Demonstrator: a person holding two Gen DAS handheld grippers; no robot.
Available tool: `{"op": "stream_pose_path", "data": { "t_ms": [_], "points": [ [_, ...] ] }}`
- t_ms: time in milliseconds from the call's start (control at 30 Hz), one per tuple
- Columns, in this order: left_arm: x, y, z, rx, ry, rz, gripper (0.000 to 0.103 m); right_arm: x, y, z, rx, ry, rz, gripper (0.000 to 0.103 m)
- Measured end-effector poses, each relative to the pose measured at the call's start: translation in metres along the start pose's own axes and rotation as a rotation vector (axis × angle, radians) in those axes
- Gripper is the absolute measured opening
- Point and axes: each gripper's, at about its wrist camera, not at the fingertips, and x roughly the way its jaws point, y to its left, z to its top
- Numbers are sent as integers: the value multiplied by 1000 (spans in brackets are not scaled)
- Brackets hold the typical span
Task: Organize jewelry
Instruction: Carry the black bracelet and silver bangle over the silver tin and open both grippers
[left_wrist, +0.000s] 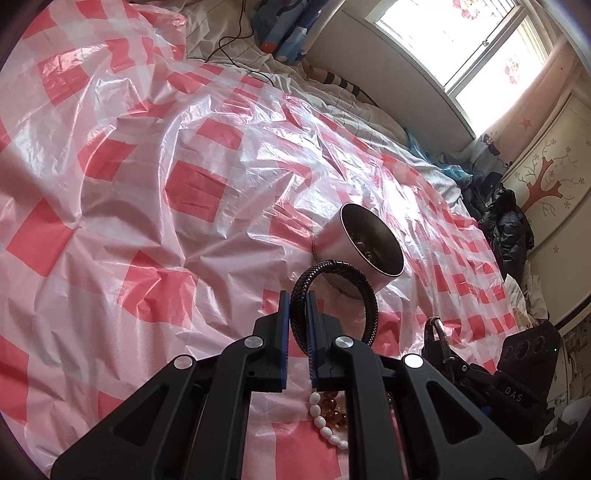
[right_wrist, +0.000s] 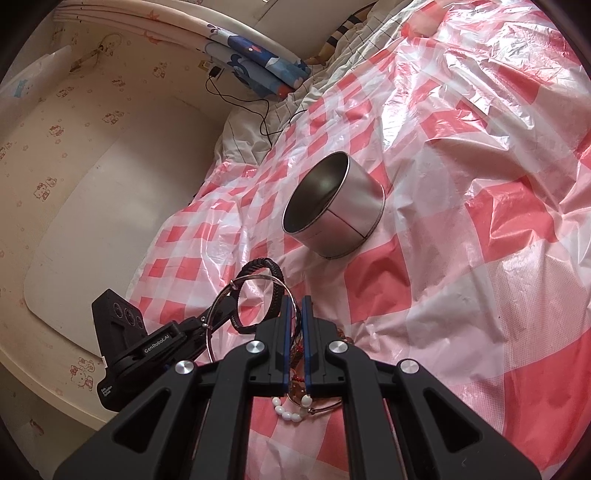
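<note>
The left gripper (left_wrist: 297, 306) is clamped on a black braided bracelet (left_wrist: 369, 295), a thick woven loop standing up out of the jaws. The right gripper (right_wrist: 295, 314) pinches a thin silver bangle (right_wrist: 258, 278), a plain wire hoop that crosses the bracelet. Under both lie white beads (left_wrist: 325, 417) and amber beads (left_wrist: 334, 406) on the red-and-white checked plastic sheet (left_wrist: 147, 184). Beyond stands a round metal tin (right_wrist: 332, 206), tilted, open, with something small inside.

both wrist cams look down close, sharing metal tin (left_wrist: 356, 243).
</note>
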Motion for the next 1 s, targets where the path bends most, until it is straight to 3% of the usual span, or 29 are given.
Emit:
{"op": "stream_pose_path", "data": {
  "t_ms": [467, 700, 1000],
  "points": [
    [5, -12, 6, 31, 6, -31, 8, -2, 2, 7, 9, -9, 7, 6],
    [29, -33, 25, 75, 5, -40, 8, -8, 7, 42, -11, -58, -37, 6],
    [62, -68, 59, 173, -9, -27, 8, 14, 16, 89, -103, -77, -133, 6]
  ]
}}
